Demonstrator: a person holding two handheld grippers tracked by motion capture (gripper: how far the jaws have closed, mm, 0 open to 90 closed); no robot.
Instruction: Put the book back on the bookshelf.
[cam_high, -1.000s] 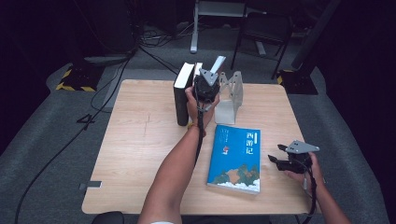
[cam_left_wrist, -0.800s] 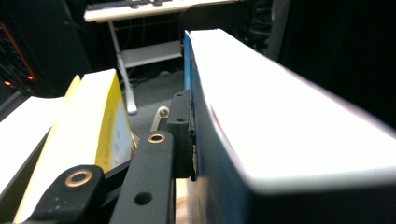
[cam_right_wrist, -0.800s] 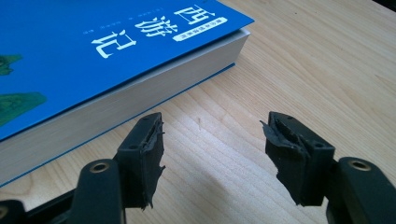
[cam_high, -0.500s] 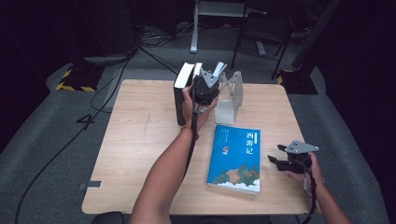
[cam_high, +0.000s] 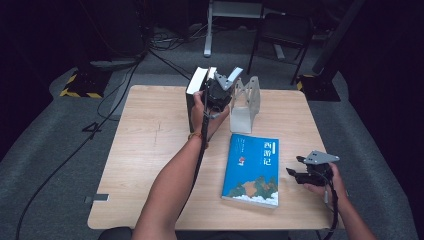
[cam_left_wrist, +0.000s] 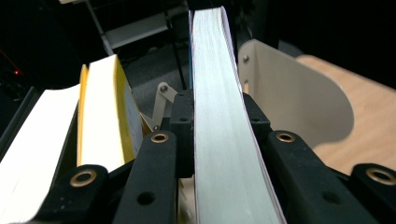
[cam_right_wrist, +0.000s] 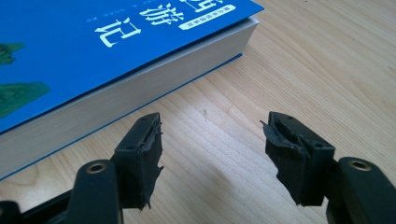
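My left gripper (cam_high: 218, 94) is at the table's far edge, shut on an upright book (cam_left_wrist: 219, 116) whose pale page edge runs between the pads; its jaws have just been closing on that book. The book stands between a row of upright books (cam_high: 194, 95), one with a yellow cover (cam_left_wrist: 105, 116), and a beige metal bookend (cam_high: 245, 102) (cam_left_wrist: 289, 102). A blue book (cam_high: 252, 170) (cam_right_wrist: 93, 46) lies flat near the front right. To its right my right gripper (cam_high: 300, 173) (cam_right_wrist: 210, 135) rests low over the wood, open, with nothing between its fingers.
The wooden table (cam_high: 150, 150) has bare surface on its left half and in front of the upright books. Dark floor with cables and a chair base (cam_high: 235, 30) lie beyond the far edge.
The left forearm has swung slightly to the left while its gripper stays at the upright books with the book in it. The right gripper has not moved.
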